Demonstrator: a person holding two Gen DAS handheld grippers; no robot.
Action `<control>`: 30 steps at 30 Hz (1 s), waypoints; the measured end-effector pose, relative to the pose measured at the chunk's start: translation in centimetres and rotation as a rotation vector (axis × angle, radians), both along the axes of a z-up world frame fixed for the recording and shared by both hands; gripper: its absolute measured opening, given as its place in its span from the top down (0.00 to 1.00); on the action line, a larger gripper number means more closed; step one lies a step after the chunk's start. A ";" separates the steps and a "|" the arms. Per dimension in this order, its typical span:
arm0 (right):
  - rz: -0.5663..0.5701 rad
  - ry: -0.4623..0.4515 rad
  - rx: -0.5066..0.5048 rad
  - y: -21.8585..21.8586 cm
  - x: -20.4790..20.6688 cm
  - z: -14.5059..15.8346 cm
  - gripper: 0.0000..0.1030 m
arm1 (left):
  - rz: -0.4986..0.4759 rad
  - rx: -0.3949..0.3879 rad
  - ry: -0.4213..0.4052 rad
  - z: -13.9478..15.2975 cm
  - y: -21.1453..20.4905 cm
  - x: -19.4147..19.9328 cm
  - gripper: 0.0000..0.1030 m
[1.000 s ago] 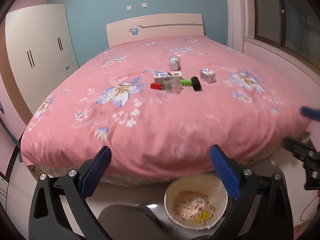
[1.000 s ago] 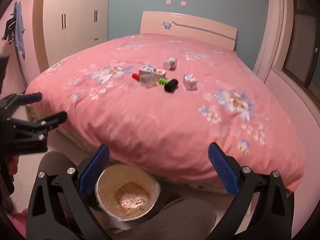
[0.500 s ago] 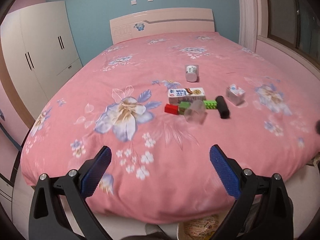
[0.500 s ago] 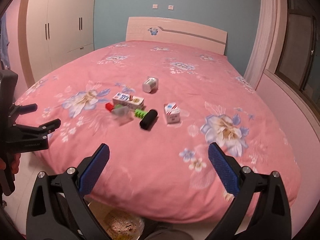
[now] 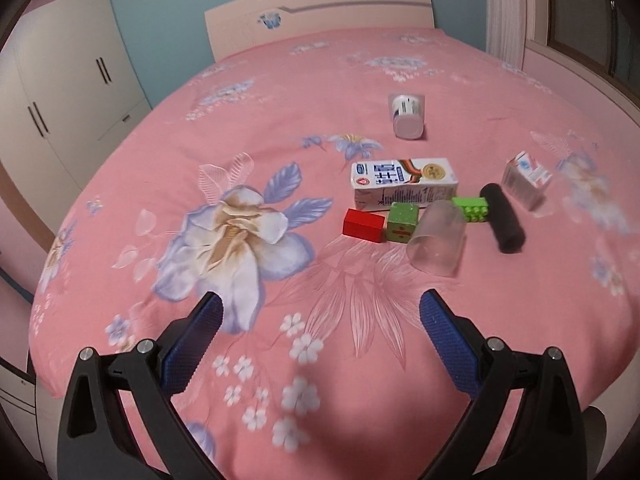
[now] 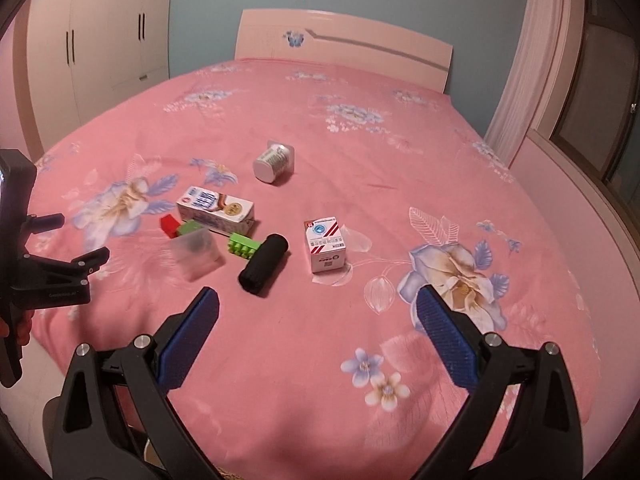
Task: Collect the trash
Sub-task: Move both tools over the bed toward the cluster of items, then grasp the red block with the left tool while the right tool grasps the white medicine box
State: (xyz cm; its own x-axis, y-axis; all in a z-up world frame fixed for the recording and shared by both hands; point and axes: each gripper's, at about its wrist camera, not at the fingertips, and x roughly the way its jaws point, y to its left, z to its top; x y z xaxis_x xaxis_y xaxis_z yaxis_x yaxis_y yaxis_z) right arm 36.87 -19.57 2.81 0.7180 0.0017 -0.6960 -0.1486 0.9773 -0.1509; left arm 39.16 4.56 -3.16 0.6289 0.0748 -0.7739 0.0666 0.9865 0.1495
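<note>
Several items lie mid-bed on the pink floral bedspread point(image 5: 200, 128): a long milk carton point(image 5: 404, 181) point(image 6: 216, 213), a clear plastic cup on its side point(image 5: 437, 244) point(image 6: 195, 254), a small white carton point(image 5: 526, 179) point(image 6: 325, 243), a yogurt cup on its side point(image 5: 407, 121) point(image 6: 274, 161), a black roll point(image 5: 502, 223) point(image 6: 264, 263), a red block point(image 5: 363, 225), a green block point(image 5: 402, 222) and a green studded brick point(image 5: 471, 209) point(image 6: 243, 246). My left gripper point(image 5: 318, 338) is open and empty, short of the cup. My right gripper point(image 6: 318, 334) is open and empty, short of the small carton.
The headboard point(image 6: 344, 52) stands at the far end against a blue wall. A white wardrobe point(image 5: 60, 104) stands at the left. A window ledge point(image 6: 580, 184) runs along the right. The left gripper's body point(image 6: 44, 276) shows at the left edge of the right wrist view.
Both grippers have risen and moved forward over the bed toward the items. The bowl on the floor has dropped out of view. Both stay open.
</note>
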 end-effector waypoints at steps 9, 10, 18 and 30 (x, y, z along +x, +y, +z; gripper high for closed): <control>-0.025 0.086 -0.028 -0.5 7.5 -5.1 0.06 | -0.030 0.014 0.068 -5.0 -0.1 6.2 0.03; -0.028 0.094 -0.032 -0.6 8.3 -5.7 0.06 | -0.039 0.009 0.074 -5.5 -0.1 6.8 0.03; -0.046 0.152 -0.119 -1.4 14.3 -10.3 0.06 | -0.078 -0.002 0.100 -7.9 -0.6 10.0 0.03; 0.020 0.195 -0.100 -1.8 19.4 -13.0 0.13 | -0.130 -0.050 0.102 -9.1 -1.1 13.4 0.27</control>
State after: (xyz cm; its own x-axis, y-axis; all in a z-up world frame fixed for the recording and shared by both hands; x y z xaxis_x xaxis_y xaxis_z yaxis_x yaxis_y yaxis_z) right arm 56.27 -21.40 -10.18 0.5701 -0.0611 -0.8193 -0.2038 0.9556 -0.2130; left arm 52.59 3.43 -12.27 0.5487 -0.0420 -0.8350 0.2061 0.9747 0.0864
